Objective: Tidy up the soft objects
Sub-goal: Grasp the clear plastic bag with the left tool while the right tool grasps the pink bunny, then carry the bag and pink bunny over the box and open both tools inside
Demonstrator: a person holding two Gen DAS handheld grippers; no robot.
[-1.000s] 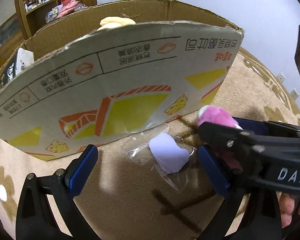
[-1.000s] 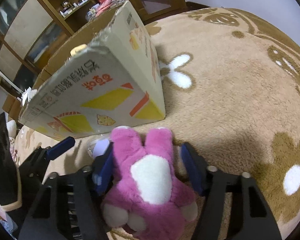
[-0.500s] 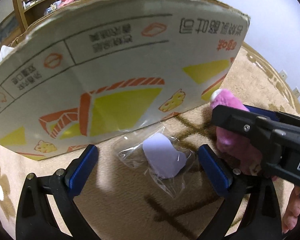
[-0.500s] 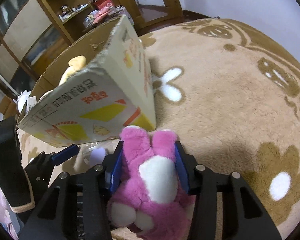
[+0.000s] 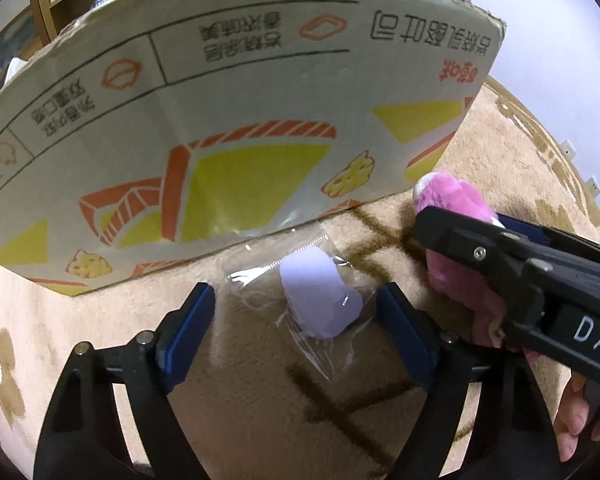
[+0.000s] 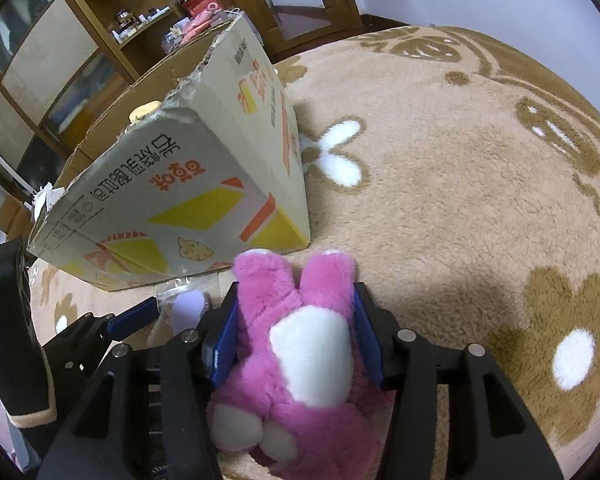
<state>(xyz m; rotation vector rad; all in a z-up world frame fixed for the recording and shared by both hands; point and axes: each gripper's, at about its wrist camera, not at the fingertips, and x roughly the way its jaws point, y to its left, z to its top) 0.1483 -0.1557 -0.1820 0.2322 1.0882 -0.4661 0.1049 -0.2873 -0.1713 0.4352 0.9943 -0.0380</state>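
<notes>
Carpet (image 6: 440, 208); cardboard box (image 5: 236, 120) wall hides its contents from left hand-held gripper (image 5: 296, 328).

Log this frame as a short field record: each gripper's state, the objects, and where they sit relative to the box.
right gripper: shut on the pink plush toy with a white belly patch
left gripper: open, fingers either side of the lavender soft piece in a clear plastic bag
bagged piece: lies on the beige patterned carpet, just in front of the box
printed cardboard box: open-topped, stands on the carpet beyond both grippers
box contents: something yellow shows above the rim
</notes>
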